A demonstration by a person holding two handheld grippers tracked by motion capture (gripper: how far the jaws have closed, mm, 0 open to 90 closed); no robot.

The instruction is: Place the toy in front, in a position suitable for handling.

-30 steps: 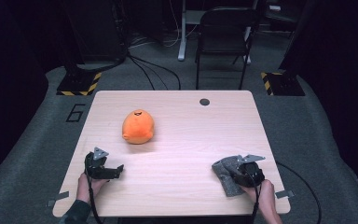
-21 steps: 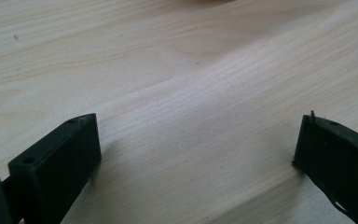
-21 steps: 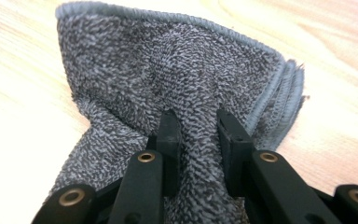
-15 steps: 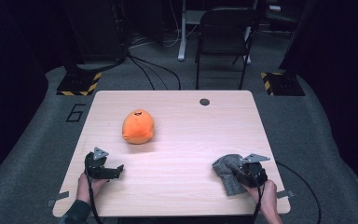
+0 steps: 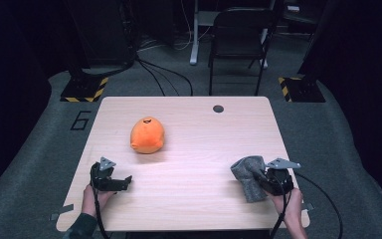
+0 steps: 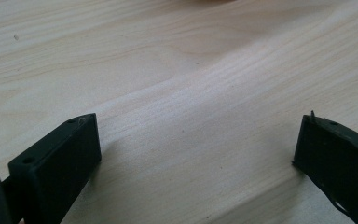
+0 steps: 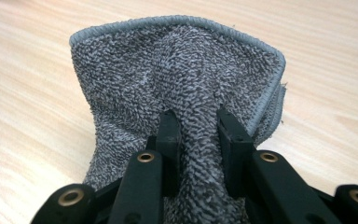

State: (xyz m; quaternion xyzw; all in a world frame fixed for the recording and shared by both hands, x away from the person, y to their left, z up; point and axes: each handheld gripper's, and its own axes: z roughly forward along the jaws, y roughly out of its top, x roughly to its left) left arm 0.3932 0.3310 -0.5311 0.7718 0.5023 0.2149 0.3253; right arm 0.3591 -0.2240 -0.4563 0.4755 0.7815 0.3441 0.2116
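Note:
A grey terry cloth (image 5: 247,172) lies at the table's front right, one end bunched and raised off the wood. My right gripper (image 5: 257,175) is shut on that bunched fold; in the right gripper view the two black jaws of the right gripper (image 7: 198,126) pinch the grey cloth (image 7: 168,70), whose hemmed edge arches up ahead of them. My left gripper (image 5: 123,182) rests near the front left edge, open, and in the left gripper view the left gripper (image 6: 196,140) has bare wood between its wide jaws. An orange plush toy (image 5: 147,134) sits left of centre.
The light wooden table (image 5: 194,204) has a round cable hole (image 5: 218,108) near its far edge. A black chair (image 5: 238,35) stands behind it. Cables trail from both grippers off the front edge.
My right gripper has risen a little with the grey cloth pinched in it, lifting the cloth's end off the table. The left gripper and the orange toy have not moved.

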